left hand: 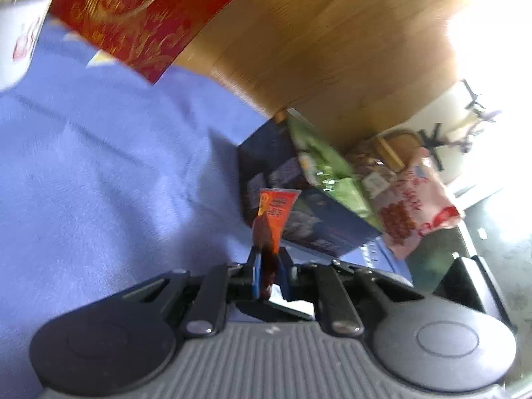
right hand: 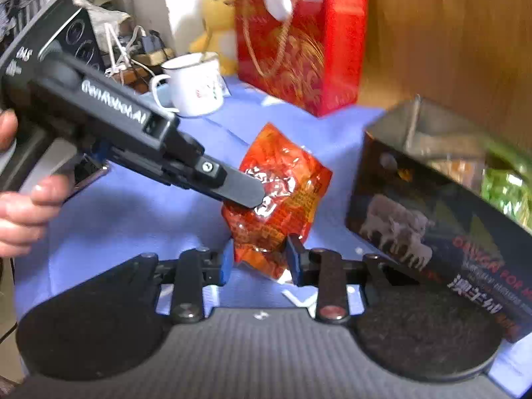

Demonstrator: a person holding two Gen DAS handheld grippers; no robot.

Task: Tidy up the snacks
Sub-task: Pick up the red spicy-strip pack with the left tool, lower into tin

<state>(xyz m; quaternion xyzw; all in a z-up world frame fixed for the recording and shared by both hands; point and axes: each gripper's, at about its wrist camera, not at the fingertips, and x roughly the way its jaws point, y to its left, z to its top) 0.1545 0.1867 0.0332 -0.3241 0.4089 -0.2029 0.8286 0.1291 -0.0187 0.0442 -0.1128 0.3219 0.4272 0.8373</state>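
While the orange snack packet (right hand: pixel 277 196) hangs above the blue cloth (right hand: pixel 139 219) on the desk, we have both grippers on it. Our left gripper (left hand: pixel 268 266) has its blue pads pressed together on the packet's edge, so in the left wrist view the packet (left hand: pixel 274 212) stands up thin between the fingers. In the right wrist view that same gripper reaches in from the left, its fingertip lying against the packet's crinkled face. Our right gripper (right hand: pixel 261 259) has its fingers set on either side of the packet's lower end, touching it or very nearly so; we cannot tell whether they actually pinch it. Just to the right stands a dark open box (right hand: pixel 429 219) printed with sheep, and it holds a green bag (left hand: pixel 327 169) and a pink bag (left hand: pixel 412 202) leaning inside. At the far side of the cloth we see a red gift bag (right hand: pixel 299 46), a white enamel mug (right hand: pixel 196 84) to its left, and a yellow plush toy (right hand: pixel 217 10) behind them. A wooden panel (right hand: pixel 449 33) rises at the far right.
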